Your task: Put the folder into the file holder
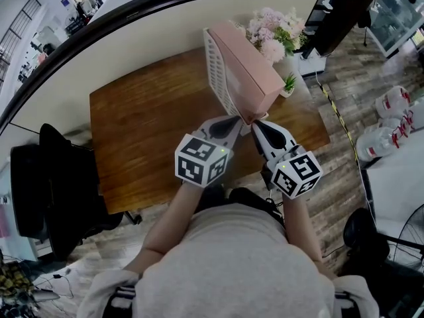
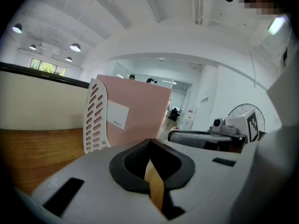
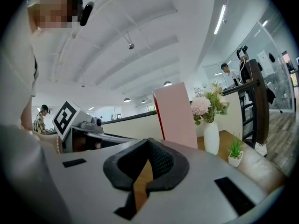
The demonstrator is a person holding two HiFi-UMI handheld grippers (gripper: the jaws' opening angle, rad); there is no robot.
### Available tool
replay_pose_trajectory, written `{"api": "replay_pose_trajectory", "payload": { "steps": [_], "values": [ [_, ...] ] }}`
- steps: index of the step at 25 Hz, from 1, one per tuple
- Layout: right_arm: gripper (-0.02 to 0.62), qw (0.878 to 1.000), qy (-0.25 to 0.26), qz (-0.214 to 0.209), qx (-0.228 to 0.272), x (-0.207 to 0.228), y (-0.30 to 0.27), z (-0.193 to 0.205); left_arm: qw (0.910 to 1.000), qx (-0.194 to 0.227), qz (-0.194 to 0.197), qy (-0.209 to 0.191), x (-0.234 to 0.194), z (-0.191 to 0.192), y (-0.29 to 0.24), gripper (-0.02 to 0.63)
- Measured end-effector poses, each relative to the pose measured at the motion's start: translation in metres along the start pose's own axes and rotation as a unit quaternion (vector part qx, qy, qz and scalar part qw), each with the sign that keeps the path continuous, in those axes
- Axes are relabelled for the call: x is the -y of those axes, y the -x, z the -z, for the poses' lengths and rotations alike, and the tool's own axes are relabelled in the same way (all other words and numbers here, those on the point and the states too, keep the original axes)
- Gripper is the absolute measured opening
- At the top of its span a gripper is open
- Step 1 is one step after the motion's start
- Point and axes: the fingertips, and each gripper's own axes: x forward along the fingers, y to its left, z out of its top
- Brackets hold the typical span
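**While the folder [image 1: 244,65] stands in the holder [image 1: 215,78], both grippers sit shut**

As far as the head view goes, the pink folder is upright on its edge, flat against the white slotted wall of the holder. Both are on the far right part of the wooden counter [image 1: 146,131]. The folder's near lower corner points back toward the person, and the two grippers sit right in front of it. The left gripper [image 1: 233,123] is just left of that corner and the right gripper [image 1: 257,126] is just right of it. Honestly can't tell if either tip actually touches the folder.

Left gripper view: the jaws are together at the tips with nothing between them, just a sliver of counter showing through behind the pads. The folder is straight ahead, with the holder wall on its left side and a white label [image 2: 117,115] on its face.

Right gripper view: same deal, jaws closed and empty. The folder is ahead and slightly to the right. A white vase [image 3: 211,136] of pink flowers [image 3: 205,104] stands just past the folder on the right. A small potted plant [image 3: 235,150] sits near the vase, by the counter's edge.
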Motion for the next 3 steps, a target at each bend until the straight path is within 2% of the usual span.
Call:
{"api": "replay_pose_trajectory", "payload": {
  "steps": [3],
  "values": [
    [0.005,1.0,0.002,-0.001,0.0,-0.0001,-0.0007,-0.0006,1.0,-0.002,0.001,-0.003,0.0013,-0.0006,-0.0009,0.011]
  ]
}}
